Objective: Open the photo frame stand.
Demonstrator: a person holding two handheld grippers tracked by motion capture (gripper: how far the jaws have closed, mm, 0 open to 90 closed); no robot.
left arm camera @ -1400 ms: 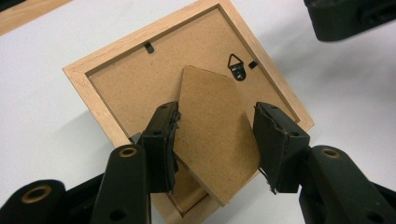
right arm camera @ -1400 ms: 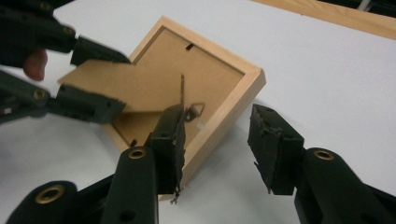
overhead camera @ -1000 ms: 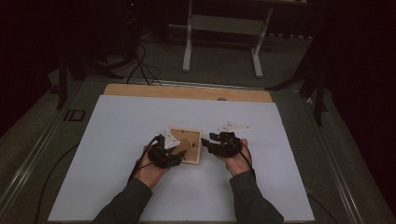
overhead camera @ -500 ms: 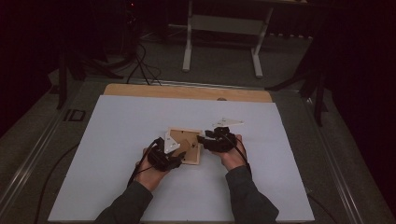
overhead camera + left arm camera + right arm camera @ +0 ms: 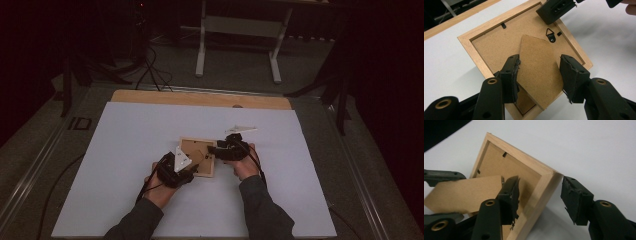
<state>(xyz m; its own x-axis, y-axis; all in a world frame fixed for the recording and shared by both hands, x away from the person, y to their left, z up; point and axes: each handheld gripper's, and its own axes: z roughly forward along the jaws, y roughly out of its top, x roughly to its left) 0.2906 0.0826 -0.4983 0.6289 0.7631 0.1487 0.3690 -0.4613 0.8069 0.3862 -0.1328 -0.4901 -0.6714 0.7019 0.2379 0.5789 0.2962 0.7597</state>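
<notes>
A wooden frame [image 5: 198,157] lies back side up on the white sheet [image 5: 125,150] that covers the bench, a little toward the near edge from the sheet's middle and well clear of all four corners. Its brown backing board [image 5: 496,42] faces up, with a small black hanger [image 5: 551,35] near one rail and a fold-out cardboard stand [image 5: 537,72] lying across the board. In the left gripper view, the left gripper [image 5: 539,76] reaches over the frame's near corner with its jaws spread to either side of the stand; one pad sits right at the stand's edge, the other stands just off it, so the stand is not pinched. In the right gripper view, the right gripper [image 5: 540,197] straddles a corner of the frame [image 5: 544,176], one jaw over the backing inside the rail and the other outside over the sheet. Its jaws have just been opening, with the rail between them, and a gap shows between the outer pad and the wood. In the high view, a small pale piece [image 5: 241,130] lies on the sheet just beyond the right gripper [image 5: 220,150], toward the far edge.
</notes>
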